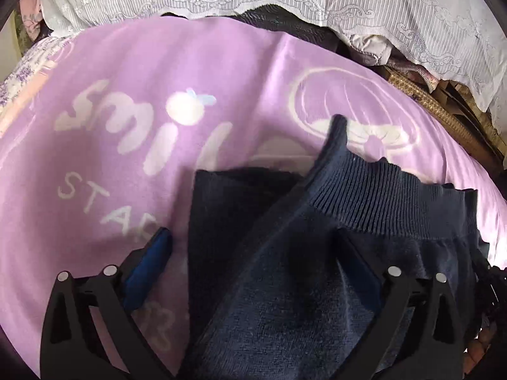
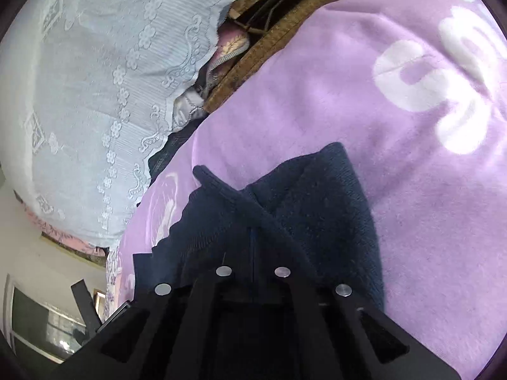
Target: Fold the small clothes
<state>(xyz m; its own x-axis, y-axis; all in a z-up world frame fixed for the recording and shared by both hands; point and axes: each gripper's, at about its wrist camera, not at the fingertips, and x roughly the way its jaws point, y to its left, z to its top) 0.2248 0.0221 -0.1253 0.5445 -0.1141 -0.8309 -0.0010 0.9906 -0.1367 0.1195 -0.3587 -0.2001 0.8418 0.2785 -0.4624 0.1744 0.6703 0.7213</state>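
Clearly the right gripper [image 2: 253, 247] is clamped on the navy knit garment [image 1: 285, 253], apparently a thin pinch (slippable); the left gripper [image 1: 256, 253] gapes around it, gripping nothing, risking lopsided folds.

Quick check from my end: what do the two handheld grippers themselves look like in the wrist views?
Both are matte black plastic. The left gripper has angular linkage fingers with triangular cut-outs, round silver pins at the joints and blue pads. The right gripper shows the same black linkages and four silver pins. No cables, markings or sleeves are visible.
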